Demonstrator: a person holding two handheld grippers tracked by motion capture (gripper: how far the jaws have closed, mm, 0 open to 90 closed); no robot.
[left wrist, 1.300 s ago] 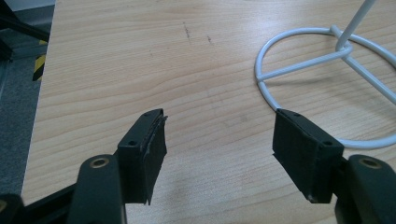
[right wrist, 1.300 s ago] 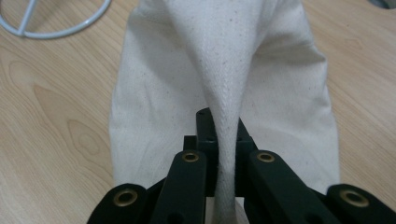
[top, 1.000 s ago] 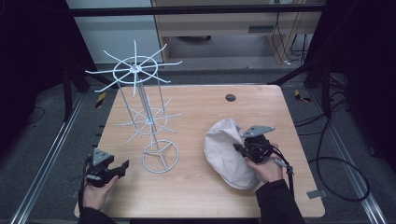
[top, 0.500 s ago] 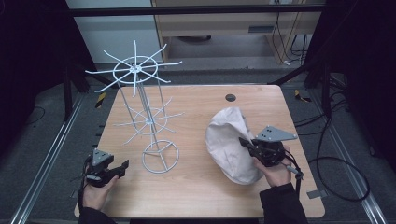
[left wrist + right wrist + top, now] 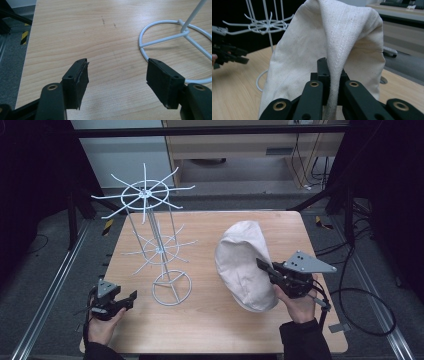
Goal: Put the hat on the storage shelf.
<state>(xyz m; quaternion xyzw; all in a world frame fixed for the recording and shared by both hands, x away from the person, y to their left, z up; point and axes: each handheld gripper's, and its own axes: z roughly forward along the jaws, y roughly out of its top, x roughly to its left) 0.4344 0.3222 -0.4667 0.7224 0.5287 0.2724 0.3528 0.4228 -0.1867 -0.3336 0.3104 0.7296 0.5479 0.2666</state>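
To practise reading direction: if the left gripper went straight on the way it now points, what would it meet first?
Probably the white wire stand's base ring: it lies just ahead of the open left gripper, slightly towards its right jaw, though depth is uncertain.

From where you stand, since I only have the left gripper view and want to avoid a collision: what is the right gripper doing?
Observer: The right gripper is shut on a cream cloth cap, lifted off the wooden table.
Operator: Is the white ring beside my jaws part of something taller?
Observer: Yes, it is the base of a white wire rack with two tiers of spokes.
Operator: Anything hanging on it?
Observer: No, its spokes are bare.
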